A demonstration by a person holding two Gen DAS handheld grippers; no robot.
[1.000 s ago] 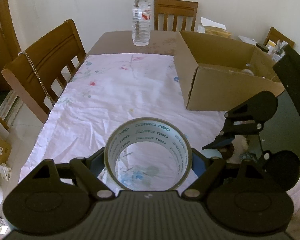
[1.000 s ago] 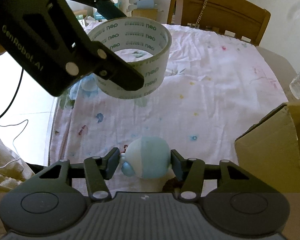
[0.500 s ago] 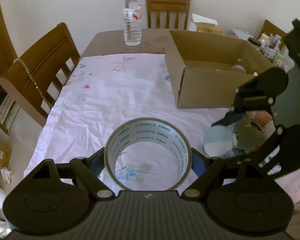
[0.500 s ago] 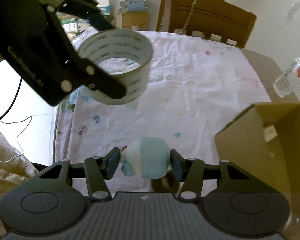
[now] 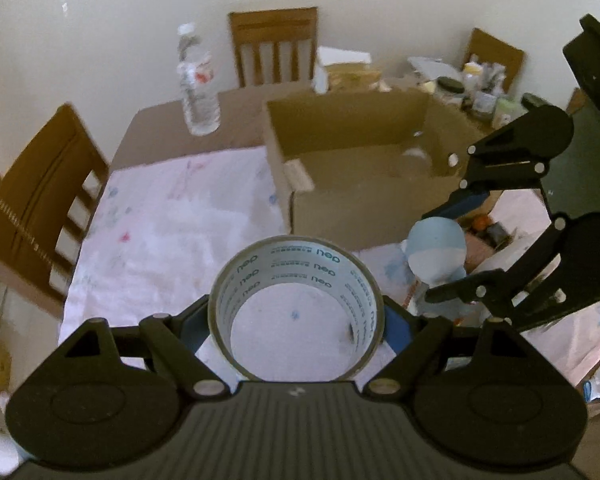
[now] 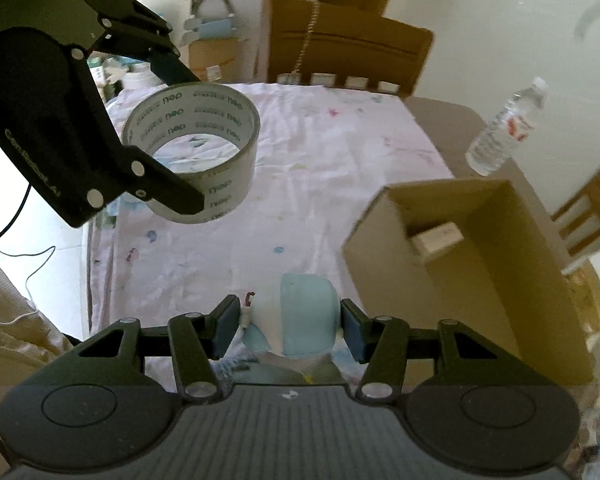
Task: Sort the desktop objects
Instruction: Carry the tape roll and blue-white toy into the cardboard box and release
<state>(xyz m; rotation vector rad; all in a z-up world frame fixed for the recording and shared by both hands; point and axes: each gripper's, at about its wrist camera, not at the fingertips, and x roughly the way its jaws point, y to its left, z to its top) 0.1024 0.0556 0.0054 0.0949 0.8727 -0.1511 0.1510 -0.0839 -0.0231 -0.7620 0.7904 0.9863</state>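
Two tools are loaded: the left tool [image 5: 296, 320] clamps a tape roll [image 5: 296, 304] across its width, the right tool [image 6: 288, 322] squeezes a pale blue round toy [image 6: 300, 316], both held above the cloth-covered table [image 6: 320, 168], short of the open cardboard box [image 6: 480, 248]. The risks, as I judge them — the smooth roll slipping from the pads, the tools knocking together over the box, or a release before clearing its wall. Inside the box lie a small pale block [image 6: 438, 240] and, in the left view, something blurred.
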